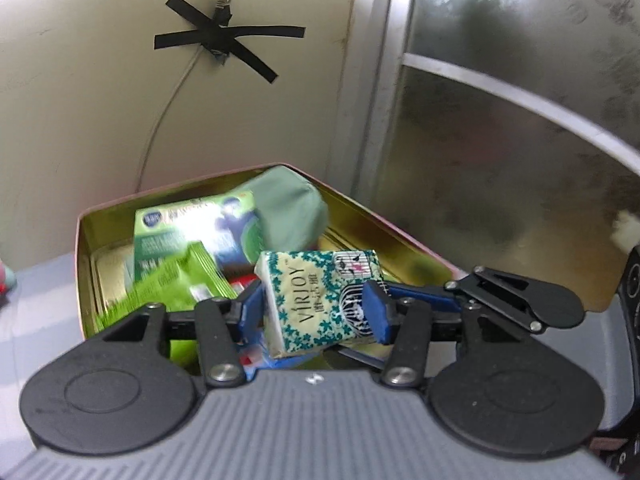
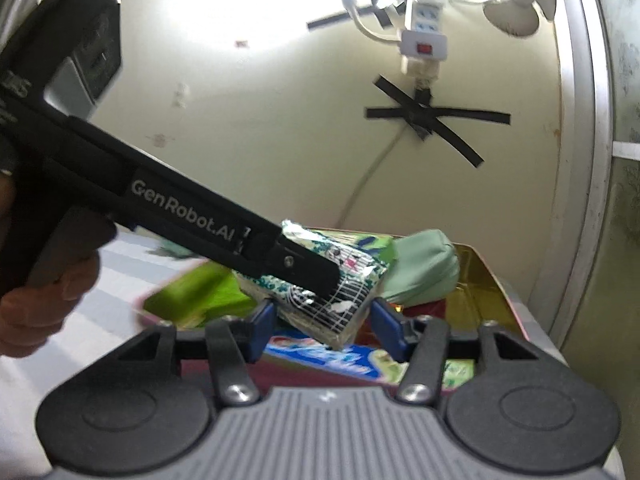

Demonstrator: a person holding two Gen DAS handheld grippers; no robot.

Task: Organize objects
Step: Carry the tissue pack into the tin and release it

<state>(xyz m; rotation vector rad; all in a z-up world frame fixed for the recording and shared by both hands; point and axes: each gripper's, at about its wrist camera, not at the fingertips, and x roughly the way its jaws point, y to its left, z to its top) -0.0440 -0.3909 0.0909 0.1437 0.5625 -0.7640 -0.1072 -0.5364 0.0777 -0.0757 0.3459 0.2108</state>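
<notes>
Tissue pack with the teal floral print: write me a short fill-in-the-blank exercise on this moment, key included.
1. The teal floral tissue pack is clamped by the ____ gripper.
2. The brand printed on that pack reads ____.
3. Below it stands an open tin box with a ____ interior.
4. On the cream wall, a cable is fixed with strips of ____ tape.

Missing words: left; VIRJOY; gold; black

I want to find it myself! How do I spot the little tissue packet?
Look for the gold-lined metal tin below the wall with crossed black tape. Just above it, the left gripper pinches a small rectangular tissue packet. Unlike the bright green boxes and plain sage-green pouch behind, it is cream with teal flowers and a birdcage drawing.
</notes>
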